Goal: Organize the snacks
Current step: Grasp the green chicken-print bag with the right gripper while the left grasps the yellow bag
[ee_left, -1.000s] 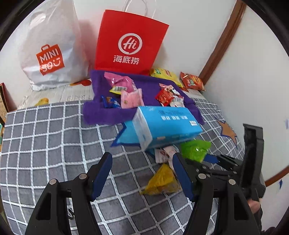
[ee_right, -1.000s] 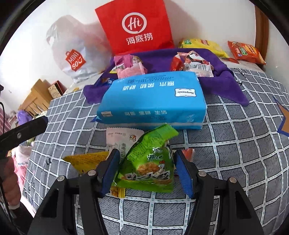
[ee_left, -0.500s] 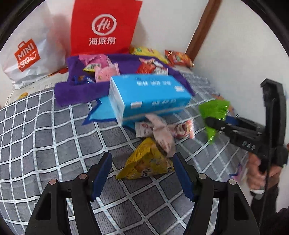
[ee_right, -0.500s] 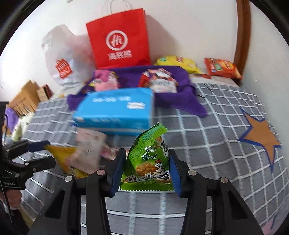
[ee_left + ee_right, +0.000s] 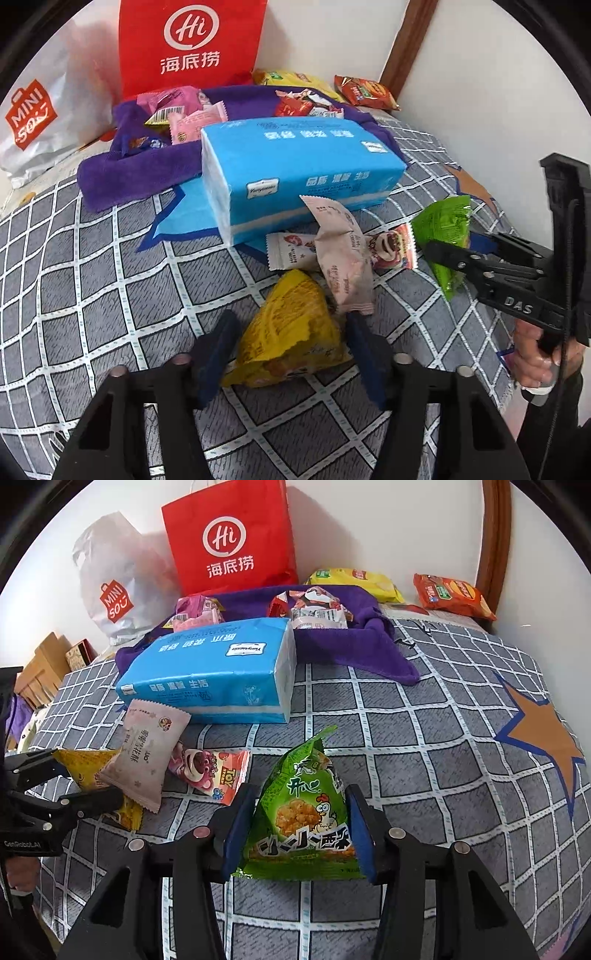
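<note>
The left gripper (image 5: 290, 345) has dropped from above bare checked bedspread (image 5: 92, 295) to straddle the yellow snack bag (image 5: 291, 339), and its jaws are closing with the bag between the blue pads; the right pad seems to touch the bag's edge, the left pad sits just beside it, so a firm clamp cannot be confirmed. The right gripper (image 5: 299, 827) is clamped on the green snack bag (image 5: 306, 819), which a second ago lay on the bedspread near the blue tissue pack (image 5: 214, 672) and now sits lifted, farther right, its jaws easing apart slightly while both pads press the bag's sides.

The pale pink packet (image 5: 343, 254) leans on the tissue pack and overlaps the yellow bag's far corner; under it lies the strawberry-bear packet (image 5: 388, 247), half covered. Farther back, more snacks rest on the purple towel (image 5: 110, 177), partly hidden by the tissue pack. The red paper bag (image 5: 192, 44) is cut off at the top. Print on the packets is too small to read.
</note>
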Demonstrator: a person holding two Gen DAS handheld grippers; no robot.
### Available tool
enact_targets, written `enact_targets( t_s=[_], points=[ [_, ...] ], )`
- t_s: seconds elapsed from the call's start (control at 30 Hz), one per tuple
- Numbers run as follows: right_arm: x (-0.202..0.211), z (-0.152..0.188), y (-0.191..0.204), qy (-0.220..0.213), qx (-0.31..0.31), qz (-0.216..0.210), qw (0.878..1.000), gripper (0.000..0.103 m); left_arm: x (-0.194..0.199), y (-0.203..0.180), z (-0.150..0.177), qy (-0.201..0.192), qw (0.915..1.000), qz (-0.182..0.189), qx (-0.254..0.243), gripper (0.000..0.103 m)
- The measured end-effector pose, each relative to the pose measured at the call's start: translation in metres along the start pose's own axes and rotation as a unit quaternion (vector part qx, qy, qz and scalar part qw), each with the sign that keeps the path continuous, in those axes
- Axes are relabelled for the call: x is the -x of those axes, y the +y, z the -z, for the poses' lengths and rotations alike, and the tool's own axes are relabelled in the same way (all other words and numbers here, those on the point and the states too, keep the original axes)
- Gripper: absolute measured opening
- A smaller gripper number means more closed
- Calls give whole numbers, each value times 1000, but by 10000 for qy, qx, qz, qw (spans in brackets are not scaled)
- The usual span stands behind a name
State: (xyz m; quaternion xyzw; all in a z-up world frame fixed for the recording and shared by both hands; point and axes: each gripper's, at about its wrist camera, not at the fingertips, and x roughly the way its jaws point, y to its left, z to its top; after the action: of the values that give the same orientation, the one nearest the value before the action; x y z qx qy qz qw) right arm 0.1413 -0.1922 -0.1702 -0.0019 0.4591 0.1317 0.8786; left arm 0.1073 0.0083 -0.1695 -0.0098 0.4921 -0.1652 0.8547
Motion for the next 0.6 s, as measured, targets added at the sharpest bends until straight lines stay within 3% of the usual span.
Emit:
enact_targets(
  t_s=[0.13,0.6],
  points=[
    [1,0,-4,9,-62,-118,9999,47,9,5,2,-33,10000,63,-12,47],
    [17,-7,0,-58,-197,-211,9996,43,58,37,0,-523,9974,-61,502,47]
  ],
)
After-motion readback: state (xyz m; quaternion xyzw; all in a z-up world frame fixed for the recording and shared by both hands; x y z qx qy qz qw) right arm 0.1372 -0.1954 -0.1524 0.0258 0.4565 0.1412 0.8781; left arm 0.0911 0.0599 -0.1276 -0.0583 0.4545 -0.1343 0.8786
